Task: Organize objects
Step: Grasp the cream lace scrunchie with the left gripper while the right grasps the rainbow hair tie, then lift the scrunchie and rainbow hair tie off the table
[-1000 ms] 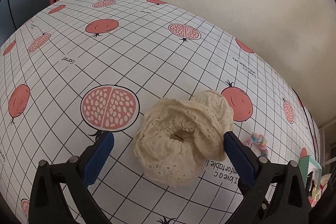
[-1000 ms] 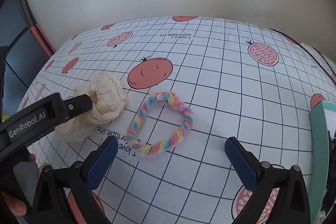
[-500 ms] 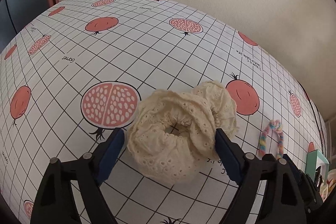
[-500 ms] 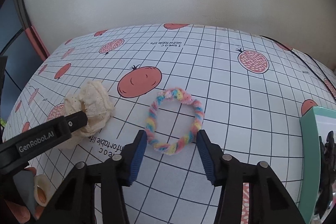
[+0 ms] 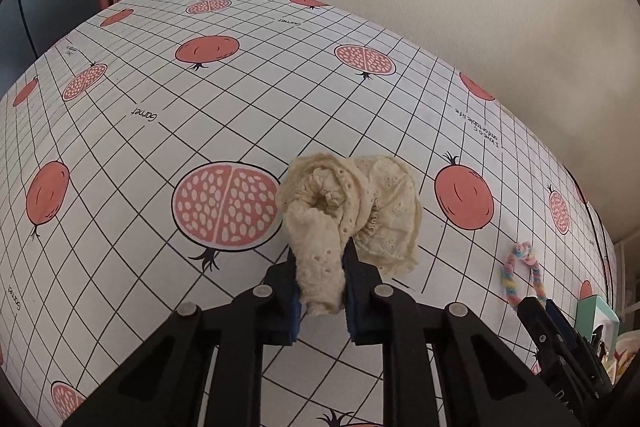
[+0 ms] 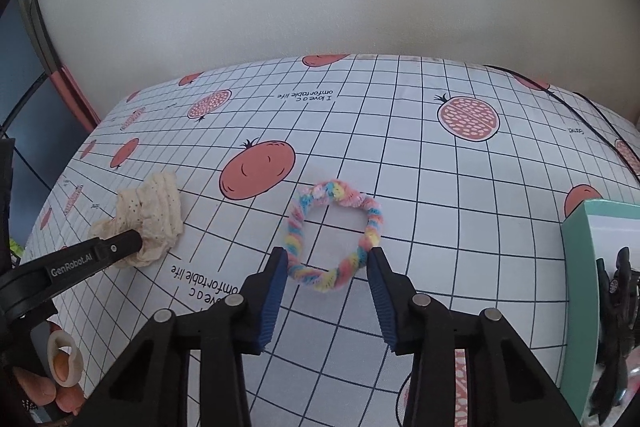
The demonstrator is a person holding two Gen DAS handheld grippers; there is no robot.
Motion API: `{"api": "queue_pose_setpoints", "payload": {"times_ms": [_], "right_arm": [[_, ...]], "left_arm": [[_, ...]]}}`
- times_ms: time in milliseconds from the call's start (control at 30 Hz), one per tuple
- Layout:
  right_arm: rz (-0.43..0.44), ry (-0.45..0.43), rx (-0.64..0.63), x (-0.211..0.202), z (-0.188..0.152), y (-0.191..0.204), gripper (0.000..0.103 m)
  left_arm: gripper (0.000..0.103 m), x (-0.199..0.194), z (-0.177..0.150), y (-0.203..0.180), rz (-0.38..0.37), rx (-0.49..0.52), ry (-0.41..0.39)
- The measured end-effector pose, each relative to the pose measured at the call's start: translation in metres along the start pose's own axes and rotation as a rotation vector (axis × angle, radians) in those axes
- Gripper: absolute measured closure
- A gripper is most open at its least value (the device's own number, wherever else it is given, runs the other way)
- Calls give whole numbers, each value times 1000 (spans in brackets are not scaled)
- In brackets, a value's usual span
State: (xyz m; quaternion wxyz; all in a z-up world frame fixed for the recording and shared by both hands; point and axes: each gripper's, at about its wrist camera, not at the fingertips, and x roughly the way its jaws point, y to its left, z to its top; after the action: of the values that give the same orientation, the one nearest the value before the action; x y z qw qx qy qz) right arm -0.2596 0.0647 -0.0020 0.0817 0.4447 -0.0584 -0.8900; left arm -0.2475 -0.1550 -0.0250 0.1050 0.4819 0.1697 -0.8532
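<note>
Vinyl tablecloth (image 5: 240,115), white with a black grid and pomegranate prints, spread under and far ahead of both sets of jaws. Teal box (image 6: 600,267) off to the right of the right jaws, at the frame edge, with dark clips of some kind beside it, too blurred to name; probably the destination, though not certain. Cream lace scrunchie (image 5: 352,211) bunched between the jaws of the left gripper (image 5: 322,283), near part squeezed flat between the blue pads (image 5: 350,267), remainder spilling ahead of the tips; whether lifted clear or resting on the cloth, cannot tell. Rainbow twisted hair tie (image 6: 334,235) flat on the cloth, near half sitting between the jaws of the right gripper (image 6: 326,263), jaws partly spread and just flanking the loop, tips at or barely touching its outer edges, no squeeze visible. Judged progress: early. Grasp secured on the left, grasp only set up on the right, nothing visibly delivered to the box. Left to do, by estimate: pinch the hair tie, raise both items, carry rightward, release at the container.
</note>
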Motion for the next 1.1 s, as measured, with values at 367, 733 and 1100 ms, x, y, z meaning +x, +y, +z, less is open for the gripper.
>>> {"api": "queue_pose_setpoints", "payload": {"times_ms": [367, 733, 1100], "right_arm": [[13, -28, -5, -19, 8, -5, 77], [20, -2, 37, -13, 4, -16, 98], [71, -20, 109, -18, 8, -29, 103]], "left_arm": [[87, -31, 15, 6, -20, -35, -62], [87, -41, 18, 0, -31, -32, -72], [87, -40, 17, 0, -41, -34, -64]]}}
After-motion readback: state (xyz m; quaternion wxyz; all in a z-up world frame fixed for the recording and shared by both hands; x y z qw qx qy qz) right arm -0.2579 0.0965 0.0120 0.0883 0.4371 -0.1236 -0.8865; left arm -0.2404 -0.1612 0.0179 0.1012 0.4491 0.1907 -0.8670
